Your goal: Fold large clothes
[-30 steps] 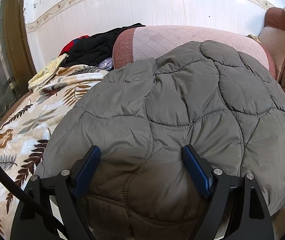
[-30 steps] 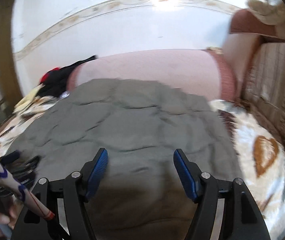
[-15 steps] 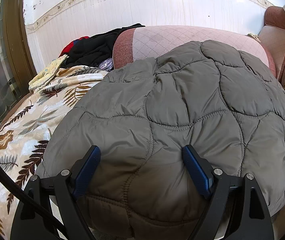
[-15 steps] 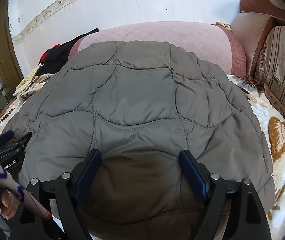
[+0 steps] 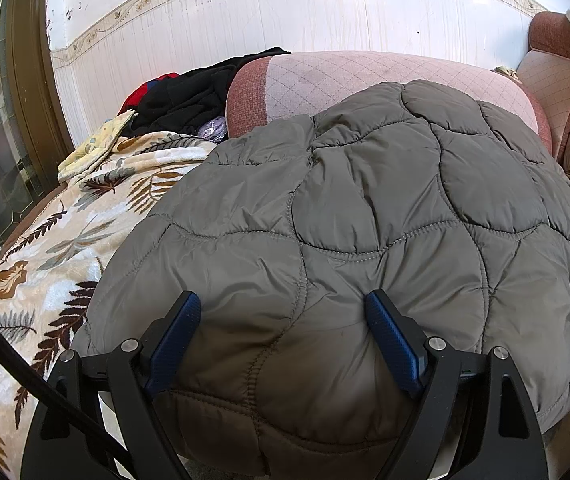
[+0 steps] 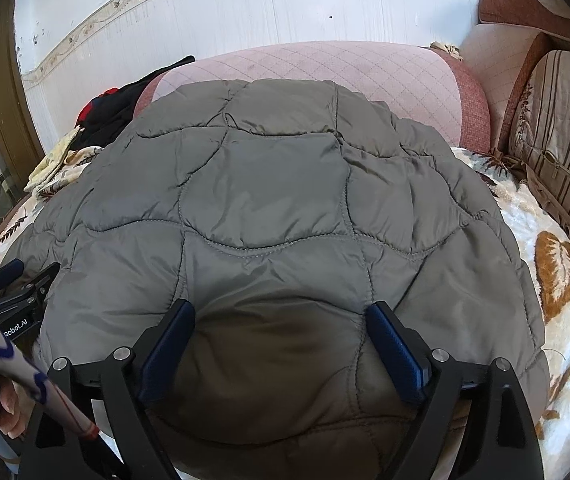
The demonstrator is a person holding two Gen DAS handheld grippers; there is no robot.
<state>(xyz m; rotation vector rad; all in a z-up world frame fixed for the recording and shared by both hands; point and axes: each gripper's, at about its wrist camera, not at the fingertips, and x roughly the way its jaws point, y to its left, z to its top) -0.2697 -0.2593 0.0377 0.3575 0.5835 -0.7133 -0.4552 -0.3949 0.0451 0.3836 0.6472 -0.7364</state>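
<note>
We hold both tongs apart — left gripper [image 5: 281, 320] and right gripper [image 6: 281, 320] low over the quilted jacket's [image 5: 365, 220] near edge, apparently ready to grip it for a fold.

Grey quilted jacket [image 5: 365, 216] on a cream leaf-patterned blanket [image 5: 45, 264], pink diamond-stitched sofa back [image 5: 345, 76] behind.

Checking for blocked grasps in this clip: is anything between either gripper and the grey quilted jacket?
Nothing visible. The left gripper and right gripper both stand open right at the near edge of the grey quilted jacket, its padding bulging between their fingers.
</note>
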